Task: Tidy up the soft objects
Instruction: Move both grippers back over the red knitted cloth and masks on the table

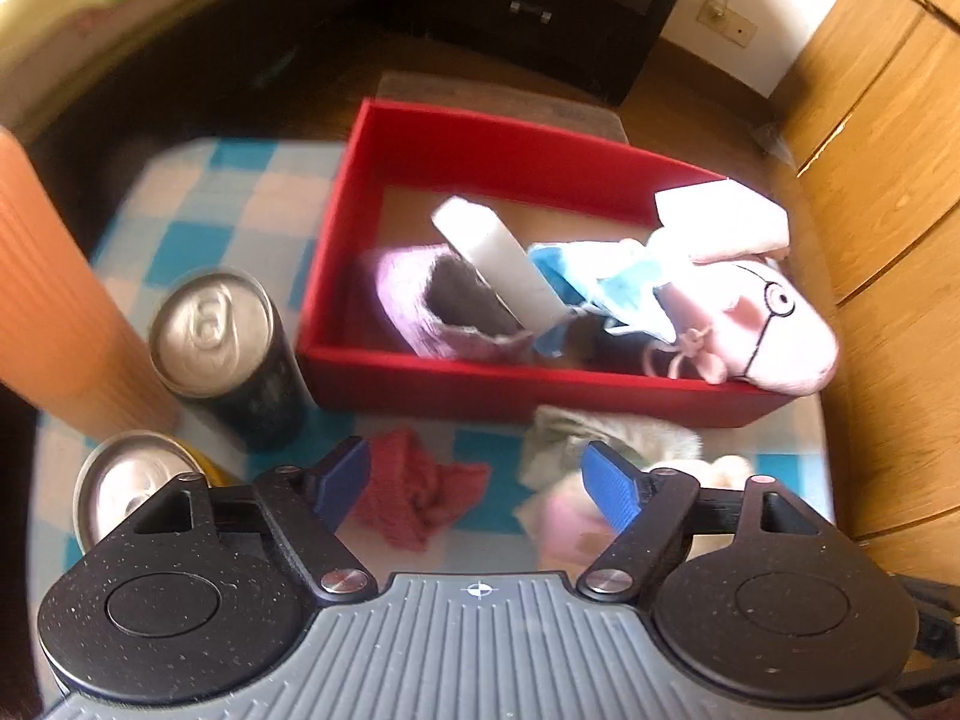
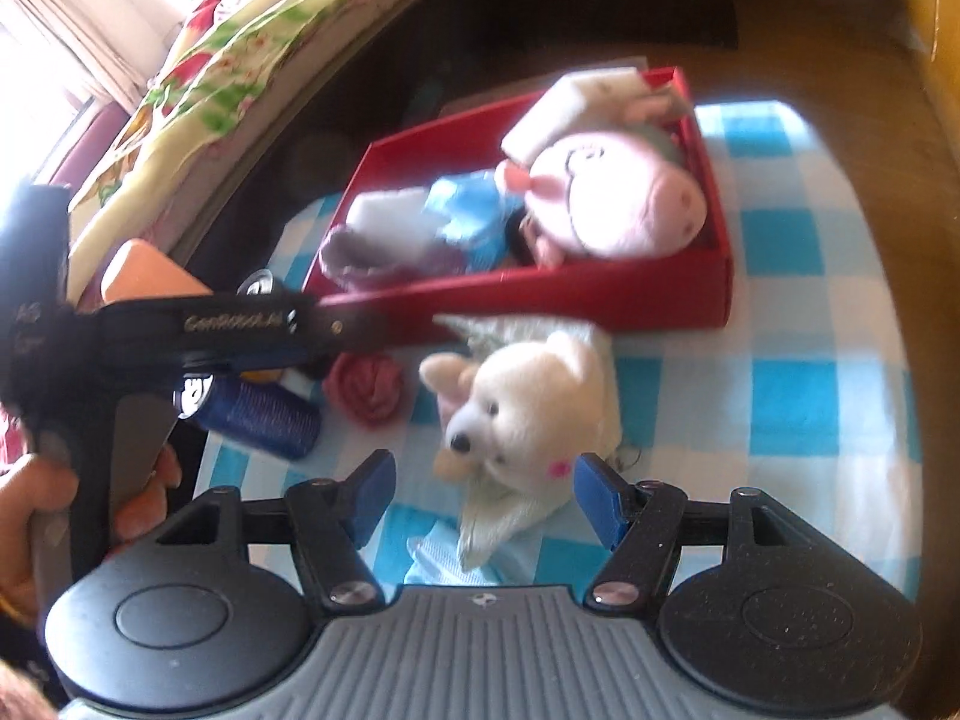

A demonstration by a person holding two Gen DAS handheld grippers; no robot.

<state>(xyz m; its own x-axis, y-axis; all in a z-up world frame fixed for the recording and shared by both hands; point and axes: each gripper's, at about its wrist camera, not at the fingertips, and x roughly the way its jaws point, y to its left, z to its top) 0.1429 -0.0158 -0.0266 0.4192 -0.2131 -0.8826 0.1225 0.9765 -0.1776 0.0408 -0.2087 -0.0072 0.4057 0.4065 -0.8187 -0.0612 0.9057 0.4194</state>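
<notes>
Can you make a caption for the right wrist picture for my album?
Open right gripper hovering over a white teddy bear beside the red box.

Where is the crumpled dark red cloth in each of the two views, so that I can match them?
Left wrist: the dark red cloth lies at bottom centre, between the left gripper fingers.
Right wrist: left of centre, beside the white plush dog.
Shared landmark: the red box just behind it.

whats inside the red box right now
Inside the red cardboard box: a pink pig plush, a blue cloth, white foam blocks, and a purple knitted sock. What lies beneath this pile is covered.
</notes>
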